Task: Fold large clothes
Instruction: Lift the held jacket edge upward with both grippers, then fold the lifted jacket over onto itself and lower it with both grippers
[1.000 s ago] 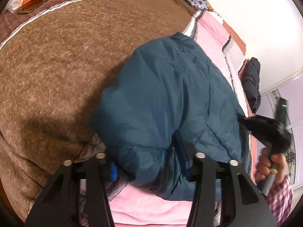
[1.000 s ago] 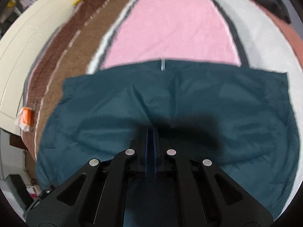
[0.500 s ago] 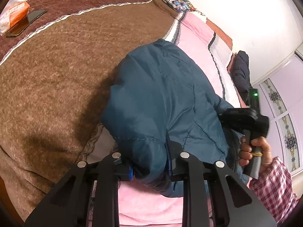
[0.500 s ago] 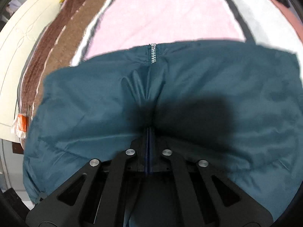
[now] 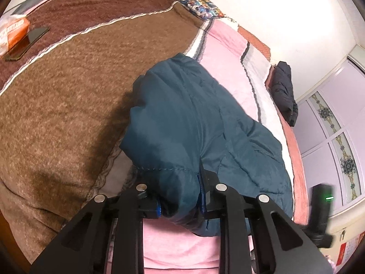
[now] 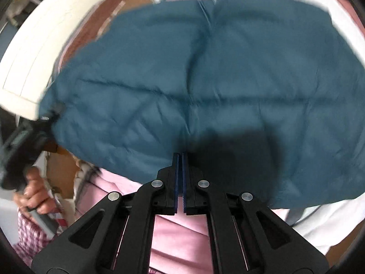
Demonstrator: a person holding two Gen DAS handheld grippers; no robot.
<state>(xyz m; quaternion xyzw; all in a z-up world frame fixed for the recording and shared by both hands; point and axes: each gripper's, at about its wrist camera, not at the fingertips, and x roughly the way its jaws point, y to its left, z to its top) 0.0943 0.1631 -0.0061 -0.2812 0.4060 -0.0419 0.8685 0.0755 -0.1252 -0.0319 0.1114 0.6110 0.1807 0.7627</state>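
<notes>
Two grippers work one teal puffer jacket on a bed. At the lower centre of the left wrist view, the left gripper [image 5: 180, 202] has its fingers clamped on a thick bunch of the jacket [image 5: 200, 123], which swells out between the blue pads. From there the jacket runs up and to the right across the pink blanket stripe [image 5: 225, 52], with a brown blanket [image 5: 68, 86] filling the left of the frame. A phone [image 5: 27, 42] and an orange packet [image 5: 11, 30] lie at the upper left, and a dark garment [image 5: 284, 91] lies at the right.

At the lower centre of the right wrist view, the right gripper [image 6: 180, 179] has its fingers pressed nearly together at the jacket's near edge [image 6: 205, 80]; whether cloth is pinched between them cannot be told. The jacket fills most of this blurred frame. The person's left hand [image 6: 34, 194] shows at the lower left.

Judging by this, a fold is being carried over. Doing it well likely means keeping both grips level, moving them together, and laying the edge flat so that the padding does not bunch.
</notes>
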